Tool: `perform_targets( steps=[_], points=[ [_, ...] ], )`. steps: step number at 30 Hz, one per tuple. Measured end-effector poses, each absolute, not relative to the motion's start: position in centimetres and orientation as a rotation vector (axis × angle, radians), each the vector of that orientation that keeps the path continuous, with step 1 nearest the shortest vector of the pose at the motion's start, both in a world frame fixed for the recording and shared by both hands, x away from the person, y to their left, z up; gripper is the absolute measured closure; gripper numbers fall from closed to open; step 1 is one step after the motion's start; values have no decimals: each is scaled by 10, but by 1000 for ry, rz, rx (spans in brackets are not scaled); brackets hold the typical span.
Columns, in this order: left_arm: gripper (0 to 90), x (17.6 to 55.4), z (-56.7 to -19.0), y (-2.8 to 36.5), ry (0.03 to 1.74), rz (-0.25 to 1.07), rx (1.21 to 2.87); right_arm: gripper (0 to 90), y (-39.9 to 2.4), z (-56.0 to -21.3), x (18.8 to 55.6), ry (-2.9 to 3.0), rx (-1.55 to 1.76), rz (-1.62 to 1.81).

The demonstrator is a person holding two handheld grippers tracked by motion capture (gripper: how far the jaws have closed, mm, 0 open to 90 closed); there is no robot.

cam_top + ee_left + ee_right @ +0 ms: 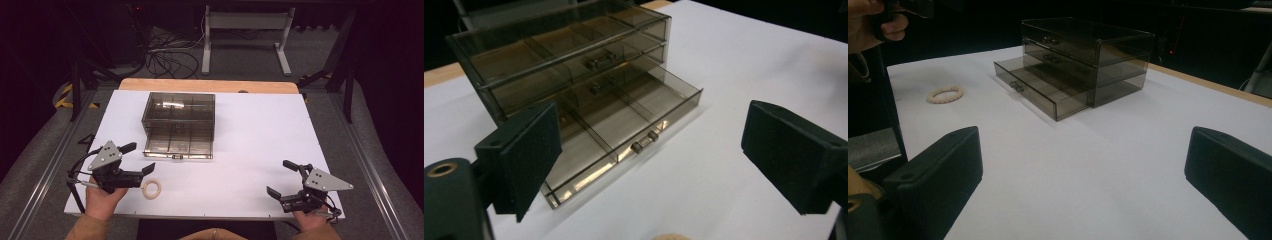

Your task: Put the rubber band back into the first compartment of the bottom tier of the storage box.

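Observation:
A smoky see-through drawer box (180, 111) stands at the middle of the white table top (260, 130). Its bottom drawer (177, 146) is pulled out toward me and looks empty, with dividers inside. A cream beaded ring (151, 188) lies flat on the table near the front left. My left gripper (140, 157) hovers open just left of the ring, aimed at the drawer (624, 135), nothing between its pads (524, 155). My right gripper (280, 177) is open at the front right, holding nothing. From there the box (1088, 55) and the ring (945, 94) lie farther off.
A wooden strip (210, 85) runs along the table's far edge. Beyond it, a white desk frame (245, 40) and loose cables (170, 60) are on the floor. Metal rails (45, 165) flank the table. Bare white surface spreads between the box and the right gripper.

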State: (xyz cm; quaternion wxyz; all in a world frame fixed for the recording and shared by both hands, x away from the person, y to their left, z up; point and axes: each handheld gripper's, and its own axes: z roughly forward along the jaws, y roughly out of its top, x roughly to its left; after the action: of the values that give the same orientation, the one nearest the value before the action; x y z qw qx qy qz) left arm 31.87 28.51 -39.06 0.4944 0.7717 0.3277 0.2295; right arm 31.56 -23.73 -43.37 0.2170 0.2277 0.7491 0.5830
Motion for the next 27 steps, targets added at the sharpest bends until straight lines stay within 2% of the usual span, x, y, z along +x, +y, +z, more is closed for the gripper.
perform_targets(
  steps=[14,27],
  points=[
    [156,324,-390,289,847,394,1937,31,-237,-434,316,2088,626,1614],
    [184,326,-396,284,878,371,2057,34,-236,-435,317,2099,619,1617]
  ],
)
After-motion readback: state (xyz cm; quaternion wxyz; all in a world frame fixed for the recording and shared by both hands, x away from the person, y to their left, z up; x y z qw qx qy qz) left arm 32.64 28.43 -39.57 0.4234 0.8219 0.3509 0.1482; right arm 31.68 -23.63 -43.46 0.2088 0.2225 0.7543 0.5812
